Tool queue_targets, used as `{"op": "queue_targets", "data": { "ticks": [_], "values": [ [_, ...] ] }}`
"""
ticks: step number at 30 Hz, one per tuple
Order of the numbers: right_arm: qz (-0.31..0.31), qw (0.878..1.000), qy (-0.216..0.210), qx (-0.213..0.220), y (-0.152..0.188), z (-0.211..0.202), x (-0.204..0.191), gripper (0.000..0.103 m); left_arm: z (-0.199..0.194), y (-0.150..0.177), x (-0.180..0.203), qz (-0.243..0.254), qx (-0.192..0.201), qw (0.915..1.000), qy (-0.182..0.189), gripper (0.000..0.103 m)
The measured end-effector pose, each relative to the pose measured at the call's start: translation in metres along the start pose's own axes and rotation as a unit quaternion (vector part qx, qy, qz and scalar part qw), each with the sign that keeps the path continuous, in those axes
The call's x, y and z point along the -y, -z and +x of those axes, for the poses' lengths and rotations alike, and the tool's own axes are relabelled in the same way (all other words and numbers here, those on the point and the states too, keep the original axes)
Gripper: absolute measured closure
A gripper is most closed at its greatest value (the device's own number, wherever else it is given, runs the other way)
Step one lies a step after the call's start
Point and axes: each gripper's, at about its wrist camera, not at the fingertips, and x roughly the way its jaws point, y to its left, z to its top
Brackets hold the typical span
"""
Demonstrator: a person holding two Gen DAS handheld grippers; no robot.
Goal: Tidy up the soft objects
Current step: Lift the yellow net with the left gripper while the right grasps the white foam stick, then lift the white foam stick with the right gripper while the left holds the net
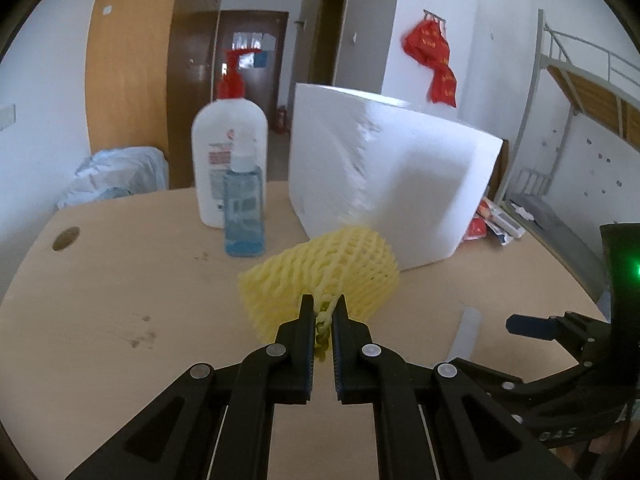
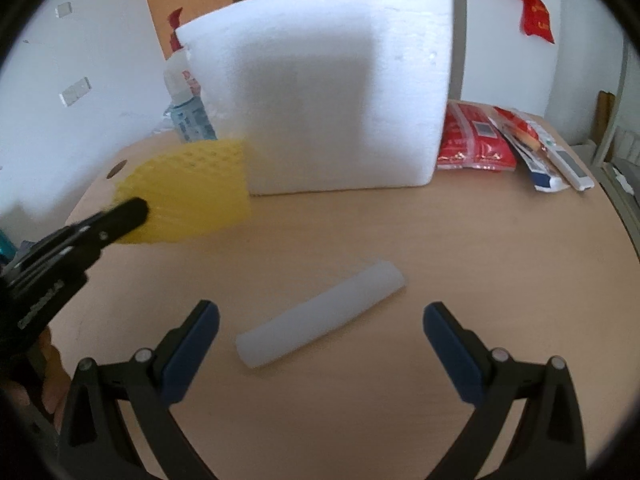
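- Your left gripper (image 1: 324,312) is clenched on the near edge of the yellow foam net (image 1: 320,276); only a few strands sit between the pads, so the hold is thin.
- The net hangs off the jaws just in front of the white foam box (image 1: 384,172), above the wooden table (image 1: 120,280). Blur makes it hard to tell whether its far end touches the box.
- Your right gripper (image 2: 320,320) is released, jaws spread wide, with the white foam tube (image 2: 320,316) lying slantwise on the table between and a little beyond the tips. Nothing is pinched yet.
- Risk: the net slips out of the left jaws if you swing fast, since the grip is on the edge only.
- Risk: the net catches on the box rim going in, or shoves the light box back.
- Risk: a wide sweep left knocks the blue bottle (image 1: 244,208) or the pump bottle (image 1: 228,152) just beside the box.
- Risk: the tube lies at an angle to your right jaws; closing now likely rolls it or squashes one end. Square up first.
- Risk: both grippers are near each other, so they could bump as you head for the box.
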Motion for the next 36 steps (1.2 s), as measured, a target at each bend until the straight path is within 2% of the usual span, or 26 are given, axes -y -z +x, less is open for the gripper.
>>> {"op": "queue_targets", "data": {
  "ticks": [4, 12, 19, 23, 27, 35, 36],
  "values": [
    [0.009, 1.0, 0.017, -0.015, 0.001, 0.007, -0.008, 0.01, -0.003, 0.001, -0.007, -0.001, 0.003, 1.0, -0.002, 0.095],
    [0.029, 0.998, 0.05, -0.027, 0.008, 0.014, -0.01, 0.037, -0.013, 0.004, -0.011, 0.008, 0.017, 0.9998, 0.002, 0.095],
    [0.033, 0.997, 0.066, -0.032, 0.013, 0.014, -0.014, 0.049, -0.015, 0.004, -0.009, 0.01, 0.022, 0.9997, 0.003, 0.095],
    [0.033, 0.997, 0.068, -0.028, 0.016, 0.013, -0.009, 0.053, -0.015, 0.006, -0.007, 0.014, 0.023, 0.9996, 0.003, 0.095],
    [0.047, 0.997, 0.06, -0.027, 0.009, 0.01, -0.015, 0.065, -0.019, 0.006, -0.004, 0.017, 0.031, 0.9994, 0.006, 0.095],
    [0.072, 0.997, 0.031, -0.012, 0.01, 0.008, -0.007, 0.078, -0.022, 0.006, -0.003, 0.019, 0.037, 0.9991, 0.01, 0.095],
    [0.075, 0.997, 0.026, -0.007, 0.01, 0.006, -0.006, 0.082, -0.022, 0.006, -0.003, 0.019, 0.037, 0.9991, 0.011, 0.095]
  ]
}}
